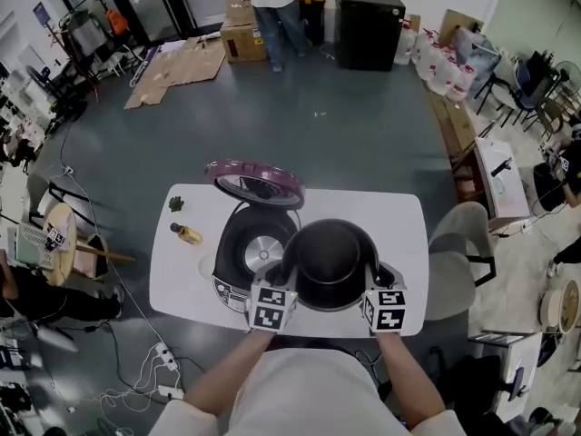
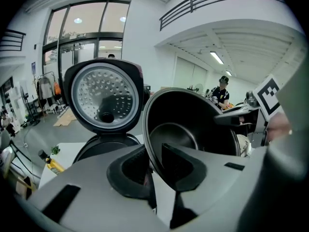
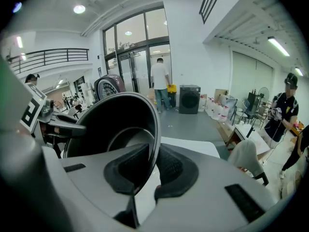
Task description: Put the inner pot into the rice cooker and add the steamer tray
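Inner pot [image 1: 331,263] hides rice cooker [image 1: 234,243] right half; small bottle [image 1: 187,234], perhaps oil, too small to identify.

top [image 1: 290,384]: white, with white sleeves [image 1: 177,420] at the near edge of the head view
left gripper [image 2: 153,170]: pale grey shell, black slot marks, black ribbed pads [image 2: 128,172]
right gripper [image 3: 145,175]: same pale grey shell and black pads [image 3: 176,170]
left marker cube [image 1: 271,306]: white, black square patterns
right marker cube [image 1: 386,310]: white, black square patterns
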`<state>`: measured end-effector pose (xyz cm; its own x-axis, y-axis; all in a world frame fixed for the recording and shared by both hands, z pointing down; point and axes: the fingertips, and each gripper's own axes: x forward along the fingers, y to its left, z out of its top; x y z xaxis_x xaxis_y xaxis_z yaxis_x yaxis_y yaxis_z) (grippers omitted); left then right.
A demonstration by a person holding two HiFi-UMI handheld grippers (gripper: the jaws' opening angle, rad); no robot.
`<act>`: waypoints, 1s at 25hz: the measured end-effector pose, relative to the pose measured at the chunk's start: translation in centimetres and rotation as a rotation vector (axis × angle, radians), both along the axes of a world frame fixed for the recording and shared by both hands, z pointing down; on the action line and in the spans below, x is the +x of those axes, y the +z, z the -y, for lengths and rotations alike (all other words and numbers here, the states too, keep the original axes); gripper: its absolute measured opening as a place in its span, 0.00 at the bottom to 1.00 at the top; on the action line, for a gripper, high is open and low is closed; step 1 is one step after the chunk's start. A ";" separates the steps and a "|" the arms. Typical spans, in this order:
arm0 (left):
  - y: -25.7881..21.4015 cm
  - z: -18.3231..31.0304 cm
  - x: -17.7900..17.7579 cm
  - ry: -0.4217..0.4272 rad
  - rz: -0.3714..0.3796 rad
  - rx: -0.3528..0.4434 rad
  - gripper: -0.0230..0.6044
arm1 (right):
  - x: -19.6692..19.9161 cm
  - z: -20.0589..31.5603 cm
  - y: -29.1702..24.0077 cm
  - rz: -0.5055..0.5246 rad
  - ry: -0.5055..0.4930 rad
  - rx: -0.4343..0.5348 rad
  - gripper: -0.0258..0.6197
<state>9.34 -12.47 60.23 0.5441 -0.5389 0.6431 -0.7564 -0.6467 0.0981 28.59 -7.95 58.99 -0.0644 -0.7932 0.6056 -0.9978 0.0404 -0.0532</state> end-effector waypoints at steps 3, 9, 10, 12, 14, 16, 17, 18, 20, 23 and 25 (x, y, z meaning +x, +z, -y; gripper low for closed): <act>-0.7 0.2 -2.3 -0.037 -0.001 0.011 0.20 | -2.1 1.0 -0.7 -0.004 -0.039 0.010 0.13; -1.3 1.1 -6.5 -0.104 0.004 0.021 0.19 | -6.2 2.8 -1.1 -0.002 -0.105 0.016 0.14; -1.3 1.2 -7.2 -0.114 0.004 0.024 0.19 | -6.8 3.1 -1.1 -0.002 -0.116 0.017 0.14; -1.4 1.6 -8.4 -0.136 0.004 0.031 0.19 | -8.0 3.9 -1.1 -0.002 -0.138 0.022 0.14; -1.5 2.0 -9.7 -0.156 0.004 0.038 0.19 | -9.2 4.7 -1.2 0.000 -0.158 0.027 0.14; -1.8 2.3 -11.0 -0.176 0.004 0.050 0.19 | -10.5 5.3 -1.3 0.005 -0.177 0.033 0.14; -1.9 2.4 -11.7 -0.186 0.005 0.056 0.19 | -11.2 5.6 -1.3 0.008 -0.187 0.035 0.14; -2.0 2.5 -12.5 -0.196 0.007 0.061 0.19 | -12.0 5.8 -1.2 0.011 -0.196 0.037 0.14; -1.8 2.7 -14.0 -0.217 0.011 0.062 0.19 | -13.5 6.5 -1.1 0.014 -0.212 0.041 0.14; -1.1 3.3 -15.9 -0.241 0.018 0.056 0.19 | -15.3 7.6 -0.7 0.005 -0.236 0.043 0.14; -0.8 3.8 -16.9 -0.255 0.019 0.055 0.19 | -16.3 8.4 -0.3 0.000 -0.250 0.041 0.14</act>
<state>-7.52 -16.22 59.43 0.3744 -0.6918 0.6174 -0.8971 -0.4388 0.0523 12.31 -16.30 58.65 -0.2621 -0.7763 0.5733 -0.9564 0.2885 -0.0467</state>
